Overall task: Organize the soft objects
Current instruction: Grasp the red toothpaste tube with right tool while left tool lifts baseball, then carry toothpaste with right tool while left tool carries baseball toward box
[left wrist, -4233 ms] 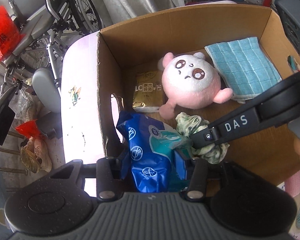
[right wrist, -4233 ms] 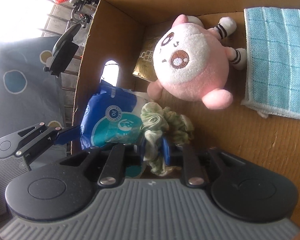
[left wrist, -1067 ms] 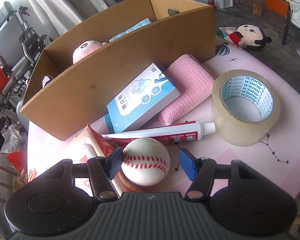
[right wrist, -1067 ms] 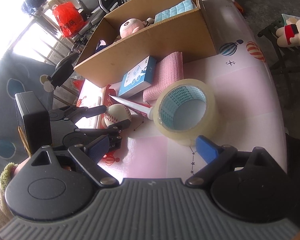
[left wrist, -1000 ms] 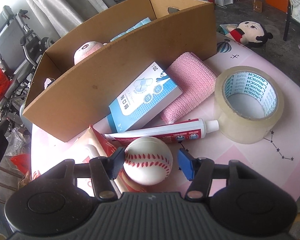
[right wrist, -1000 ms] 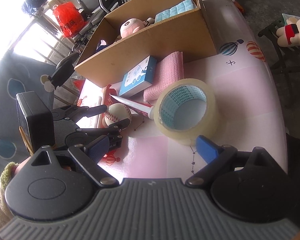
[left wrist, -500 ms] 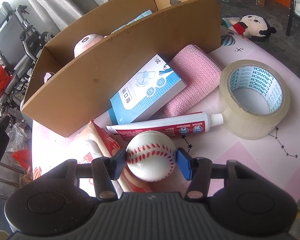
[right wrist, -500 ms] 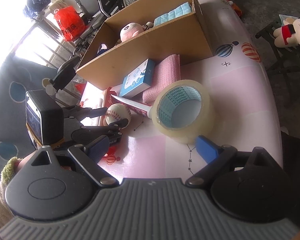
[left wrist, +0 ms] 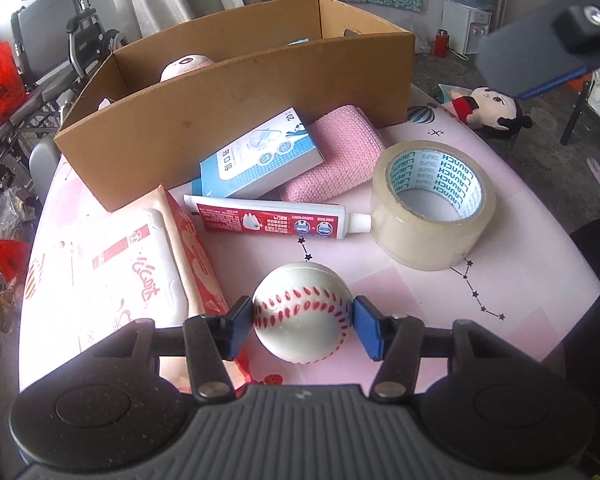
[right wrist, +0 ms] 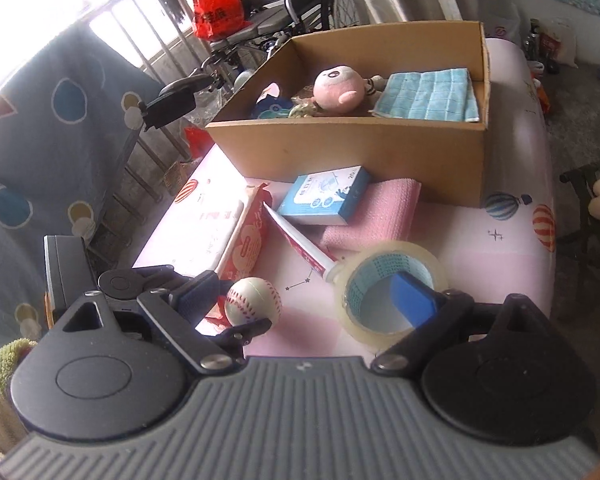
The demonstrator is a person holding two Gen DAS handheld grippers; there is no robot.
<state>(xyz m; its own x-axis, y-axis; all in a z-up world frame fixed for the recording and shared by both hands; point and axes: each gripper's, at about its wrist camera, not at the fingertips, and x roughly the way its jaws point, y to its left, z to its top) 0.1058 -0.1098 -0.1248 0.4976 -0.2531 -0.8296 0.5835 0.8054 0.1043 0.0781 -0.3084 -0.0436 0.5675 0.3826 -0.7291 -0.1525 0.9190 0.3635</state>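
My left gripper (left wrist: 302, 326) is shut on a white baseball with red stitches (left wrist: 303, 316) and holds it a little above the pink table; it also shows in the right wrist view (right wrist: 253, 300). My right gripper (right wrist: 304, 300) is open and empty, above the tape roll (right wrist: 392, 294). The cardboard box (left wrist: 236, 96) stands behind, holding a pink plush (right wrist: 338, 90), a blue towel (right wrist: 428, 94), a blue packet (right wrist: 270, 106) and a green scrunchie (right wrist: 300, 110). A pink cloth (left wrist: 332, 156) lies in front of the box.
On the table lie a blue mask box (left wrist: 260, 158), a red toothpaste tube (left wrist: 272, 222), a clear tape roll (left wrist: 432, 204) and a wet wipes pack (left wrist: 140, 264). A doll (left wrist: 486, 110) lies on the floor at right. A wheelchair (right wrist: 312, 0) stands behind the box.
My left gripper closed on the baseball and lifted it back off the table toward me. My right gripper rose and tilted over the tape roll, staying open.
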